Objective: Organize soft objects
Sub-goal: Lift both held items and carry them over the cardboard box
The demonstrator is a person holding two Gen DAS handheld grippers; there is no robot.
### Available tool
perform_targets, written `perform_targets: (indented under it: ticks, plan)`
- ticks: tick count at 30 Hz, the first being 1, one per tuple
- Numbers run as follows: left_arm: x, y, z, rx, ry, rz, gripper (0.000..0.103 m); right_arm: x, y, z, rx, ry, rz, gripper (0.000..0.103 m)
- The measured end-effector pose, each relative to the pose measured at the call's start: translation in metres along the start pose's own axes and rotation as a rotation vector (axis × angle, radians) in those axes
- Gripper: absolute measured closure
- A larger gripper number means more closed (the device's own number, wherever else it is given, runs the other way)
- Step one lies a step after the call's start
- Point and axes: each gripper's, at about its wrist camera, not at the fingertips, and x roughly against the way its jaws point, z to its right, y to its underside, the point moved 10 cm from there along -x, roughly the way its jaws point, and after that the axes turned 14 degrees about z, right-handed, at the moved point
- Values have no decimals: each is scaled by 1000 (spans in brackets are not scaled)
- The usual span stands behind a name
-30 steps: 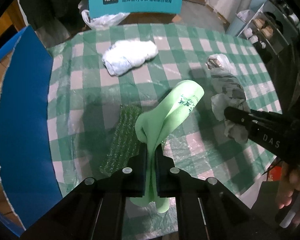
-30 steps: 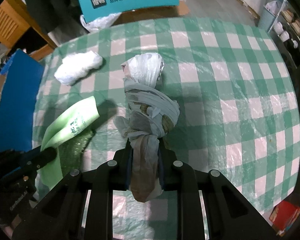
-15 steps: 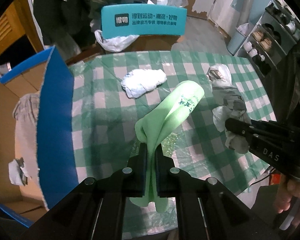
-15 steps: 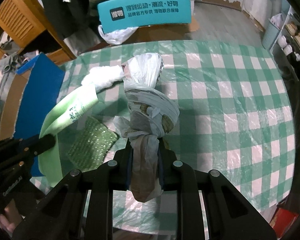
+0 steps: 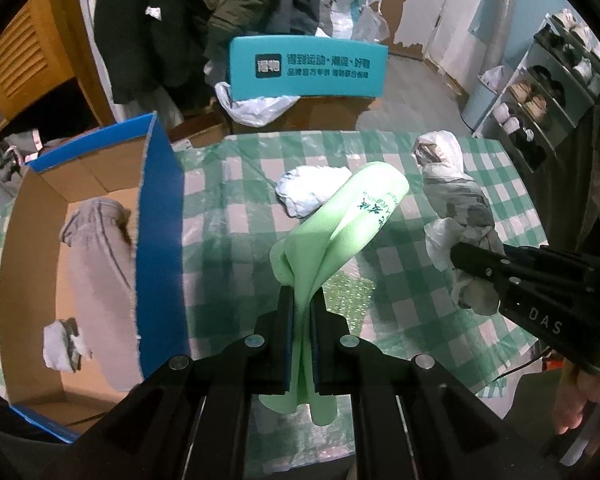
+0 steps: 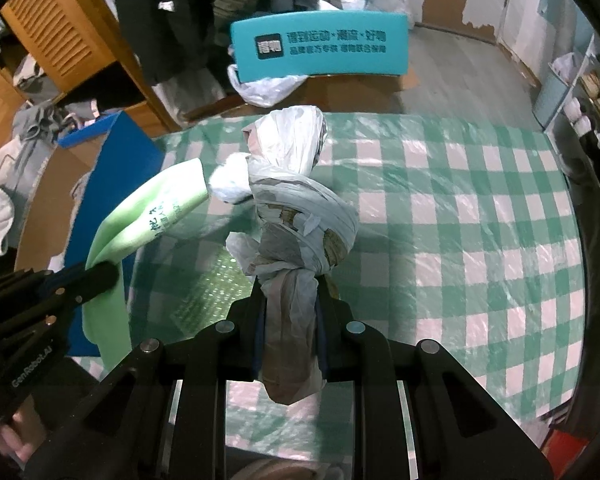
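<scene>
- Both loads are lifted above the checked table (image 5: 236, 208): the left gripper (image 5: 301, 300) has its jaws pinched on the green foam sheet (image 5: 340, 224), and the right gripper (image 6: 290, 300) is clamped on the knotted plastic bundle (image 6: 296, 216).
- Next, I'd judge, both swing left and drop into the open cardboard box (image 5: 32, 240).
- The right gripper reads "DAS"; the teal sign (image 5: 308, 68) carries Chinese text.

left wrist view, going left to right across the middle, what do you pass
cardboard box with grey pants inside → its blue flap → green foam sheet in the left tongs → knotted plastic bag → right tongs
</scene>
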Motion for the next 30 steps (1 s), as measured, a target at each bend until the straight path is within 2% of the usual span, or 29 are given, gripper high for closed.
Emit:
perform_targets:
  ticks: [17,30]
  plan:
    - [36,-10,-49,48,-52,77,96,12,-23,-66,79,-66,47,84]
    - [61,-15,-93,90,-93,132,96,6,-31,-121,147,-114,42,84]
